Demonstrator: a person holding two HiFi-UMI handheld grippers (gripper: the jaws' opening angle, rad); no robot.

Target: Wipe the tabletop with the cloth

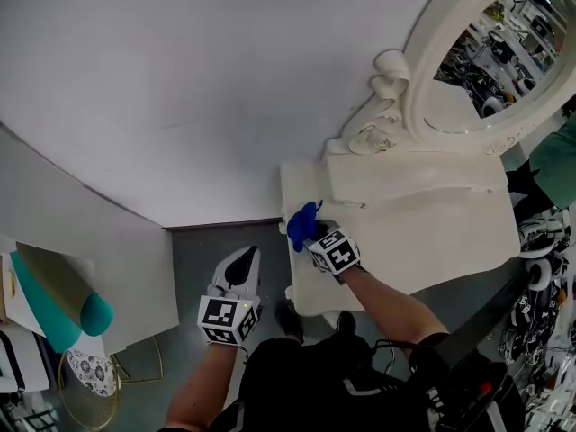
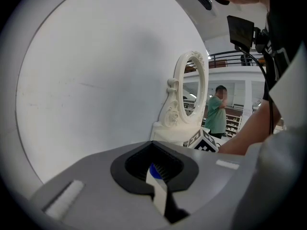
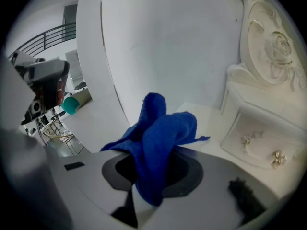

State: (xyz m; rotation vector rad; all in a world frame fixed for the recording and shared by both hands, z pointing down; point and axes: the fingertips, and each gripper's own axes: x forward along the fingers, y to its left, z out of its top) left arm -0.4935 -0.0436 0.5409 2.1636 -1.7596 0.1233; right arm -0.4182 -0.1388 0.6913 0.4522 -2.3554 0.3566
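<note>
Jaws, right: right gripper [image 1: 310, 234] [image 3: 148, 195] clamped tight on the blue cloth [image 1: 303, 224] [image 3: 156, 143], with a fat wad bulging out past the tips

Jaws, left: left gripper [image 1: 241, 261] [image 2: 157, 186] pressed together with nothing pinched, hanging off to the side over the floor [image 1: 202, 250], apart from the table edge

Worktop: white matte dressing-table top [image 1: 432, 232] [image 3: 204, 113], with a low raised drawer box [image 1: 405, 183] [image 3: 261, 138] along the back and small metal knobs [image 3: 276, 158] on its front

Mirror: oval glass [image 1: 486, 61] in a chunky carved cream frame, scrolls and a rose on it, standing at the back of the worktop, right of the cloth in the head view

Room: plain white wall [image 1: 225, 79] right behind the table, grey floor to its left, teal-ended roll [image 1: 94, 313] [image 3: 72, 104] further left, person in a green top [image 2: 217, 114] way off past the mirror

Cloth, where: at the worktop's left edge near the back-left corner, just in front of the drawer box's end; touching the surface or hovering, can't tell

Cloth, pointing: free end aimed away from the person and toward the wall

Cloth, long axis: in line with the right jaws, running from the clamp outward; two rounded lobes at the far end, one thin corner poking sideways toward the drawer box
</note>
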